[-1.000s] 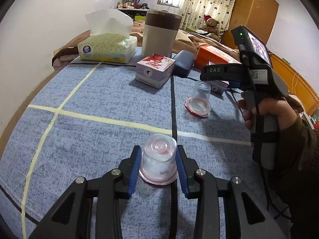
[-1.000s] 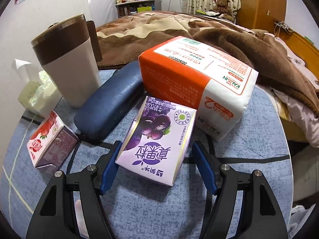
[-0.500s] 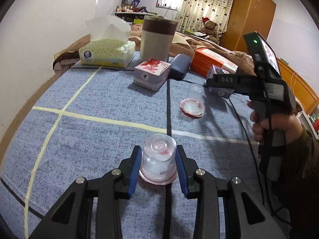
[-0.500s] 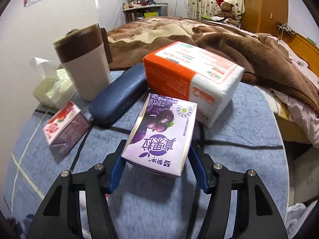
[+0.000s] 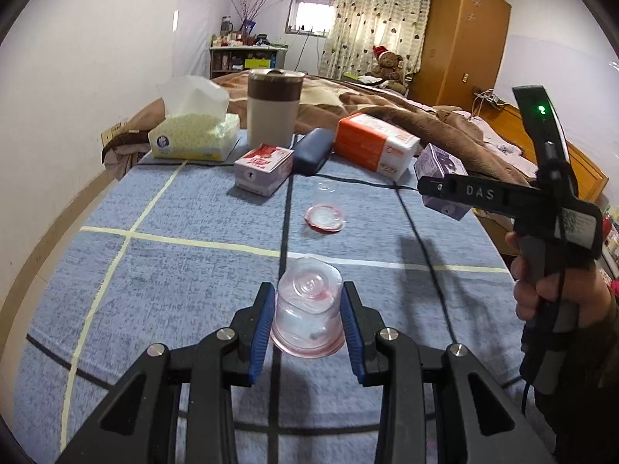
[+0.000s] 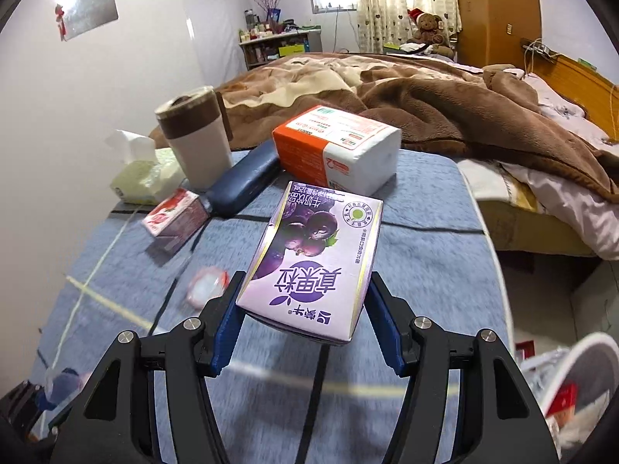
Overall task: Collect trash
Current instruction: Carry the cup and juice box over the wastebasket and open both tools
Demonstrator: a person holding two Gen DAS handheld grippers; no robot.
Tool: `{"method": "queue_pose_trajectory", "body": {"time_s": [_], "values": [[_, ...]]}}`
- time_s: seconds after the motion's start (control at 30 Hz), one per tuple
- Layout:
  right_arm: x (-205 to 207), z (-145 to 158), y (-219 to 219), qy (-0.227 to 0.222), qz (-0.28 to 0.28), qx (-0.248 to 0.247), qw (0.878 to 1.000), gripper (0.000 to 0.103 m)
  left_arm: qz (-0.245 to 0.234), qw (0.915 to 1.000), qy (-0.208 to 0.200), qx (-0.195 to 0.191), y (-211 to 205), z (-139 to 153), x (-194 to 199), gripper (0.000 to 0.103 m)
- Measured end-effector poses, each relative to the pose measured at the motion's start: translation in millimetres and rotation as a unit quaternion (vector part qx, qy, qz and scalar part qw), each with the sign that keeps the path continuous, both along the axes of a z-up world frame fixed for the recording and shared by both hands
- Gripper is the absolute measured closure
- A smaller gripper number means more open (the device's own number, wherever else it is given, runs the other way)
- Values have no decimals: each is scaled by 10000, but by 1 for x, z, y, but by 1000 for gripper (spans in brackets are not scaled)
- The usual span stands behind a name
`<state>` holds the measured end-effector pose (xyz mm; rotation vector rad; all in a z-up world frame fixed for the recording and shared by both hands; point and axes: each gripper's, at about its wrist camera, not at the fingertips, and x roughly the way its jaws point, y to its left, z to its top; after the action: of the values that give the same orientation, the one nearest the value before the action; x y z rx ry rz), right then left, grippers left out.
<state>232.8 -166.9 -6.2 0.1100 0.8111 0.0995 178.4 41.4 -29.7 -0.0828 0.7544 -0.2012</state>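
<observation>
cup (image 5: 308,311) and carton (image 6: 314,261) gripped

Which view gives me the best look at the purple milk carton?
Right wrist view: the purple milk carton fills the centre, printed face up, clamped in the right claw. Left wrist view shows it small, at the right edge, partly hidden behind the claw.

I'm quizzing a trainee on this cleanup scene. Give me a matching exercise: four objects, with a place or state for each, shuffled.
Things:
1. purple milk carton
2. clear plastic cup with pink residue
3. second clear cup with a red rim
4. dark blue oblong case

States:
A. beside the orange tissue pack
B. clamped in the left gripper
C. alone mid-cloth
D. clamped in the right gripper

Pairs: 1-D, 2-B, 3-C, 4-A
</observation>
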Motion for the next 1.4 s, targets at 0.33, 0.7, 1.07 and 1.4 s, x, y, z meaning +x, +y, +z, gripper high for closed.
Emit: {"method": "queue_pose_trajectory", "body": {"time_s": [0.33, 0.7, 1.07, 1.4], "values": [[-54, 19, -26, -251, -55, 194, 9995, 41, -336, 9988, -327, 116, -28, 27, -43, 67], [-118, 32, -69, -593, -472, 144, 9970, 41, -867, 9940, -654, 141, -77, 47, -73, 67], [-160, 41, -114, -886, -1150, -68, 9894, 41, -1530, 9848, -810, 144, -137, 57, -85, 67], [-190, 47, -154, -1009, -1786, -350, 9781, 41, -2245, 9699, -926, 155, -202, 66, -90, 67]]}}
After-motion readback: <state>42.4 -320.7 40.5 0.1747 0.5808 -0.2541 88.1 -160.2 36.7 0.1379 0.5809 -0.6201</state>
